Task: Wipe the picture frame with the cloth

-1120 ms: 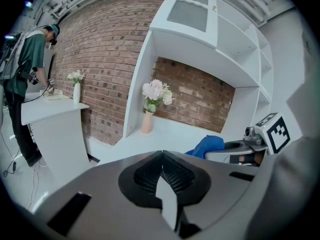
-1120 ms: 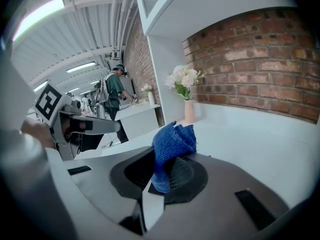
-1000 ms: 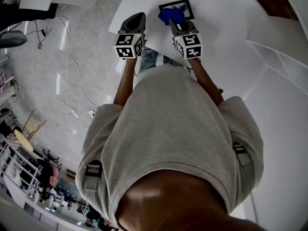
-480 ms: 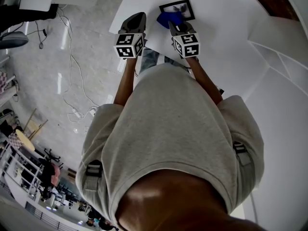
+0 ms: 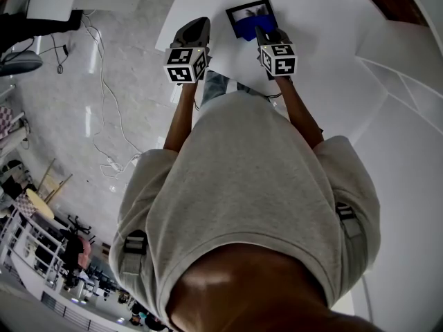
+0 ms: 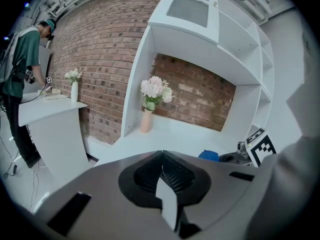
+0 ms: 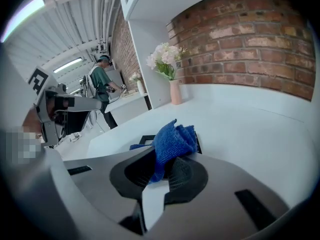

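Right gripper: jaws clamped on a crumpled blue microfibre cloth, held apart only by the cloth's thickness. The wad sticks out fwd of the pads. Cloth lies on the near part of the black rectangular picture frame, which is flat on the white tabletop. Frame's far half, w/ its picture, shows uncovered in head view. In right gripper view a black frame corner peeks out left of the cloth.

Left gripper: left of the frame, apart from it, over the table's near-left edge. Jaws fully together, nothing btwn them.

Bkgd: pale pink vase w/ white-pink flowers on the same surface by the red brick wall. Person in green top at another counter.
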`<state>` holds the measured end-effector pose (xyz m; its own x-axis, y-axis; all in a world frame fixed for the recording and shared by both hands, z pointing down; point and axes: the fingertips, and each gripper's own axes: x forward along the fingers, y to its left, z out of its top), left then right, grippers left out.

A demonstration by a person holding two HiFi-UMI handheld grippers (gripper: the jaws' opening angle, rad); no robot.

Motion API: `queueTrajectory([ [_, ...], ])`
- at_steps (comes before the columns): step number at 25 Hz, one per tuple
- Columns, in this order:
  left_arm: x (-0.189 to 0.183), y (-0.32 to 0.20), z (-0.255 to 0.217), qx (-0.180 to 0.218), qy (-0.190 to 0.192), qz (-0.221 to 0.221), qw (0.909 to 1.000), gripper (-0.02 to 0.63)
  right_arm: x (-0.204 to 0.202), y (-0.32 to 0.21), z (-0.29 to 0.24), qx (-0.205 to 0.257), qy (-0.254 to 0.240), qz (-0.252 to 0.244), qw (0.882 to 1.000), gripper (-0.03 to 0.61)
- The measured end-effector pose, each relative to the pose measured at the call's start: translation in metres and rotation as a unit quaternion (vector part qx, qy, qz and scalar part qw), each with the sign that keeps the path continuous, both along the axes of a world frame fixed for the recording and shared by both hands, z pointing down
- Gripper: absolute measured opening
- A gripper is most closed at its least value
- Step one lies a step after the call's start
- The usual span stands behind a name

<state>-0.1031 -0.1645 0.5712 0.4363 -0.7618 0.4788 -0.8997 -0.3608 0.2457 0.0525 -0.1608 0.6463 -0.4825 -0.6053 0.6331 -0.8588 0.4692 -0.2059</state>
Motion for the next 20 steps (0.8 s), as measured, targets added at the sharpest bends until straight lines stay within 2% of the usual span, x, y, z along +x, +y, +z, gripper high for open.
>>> queueTrajectory([
  [9,0.011,-0.001,0.002,-0.004,-0.002,0.008,1.0000,0.015,0.041,-0.014,0.010,-0.005,0.008,0.046,0.999,0.057],
  [20,0.008,-0.006,0.007,-0.004,-0.004,0.008,1.0000,0.015,0.070,-0.030,0.019,-0.005,0.008,0.091,0.996,0.057],
])
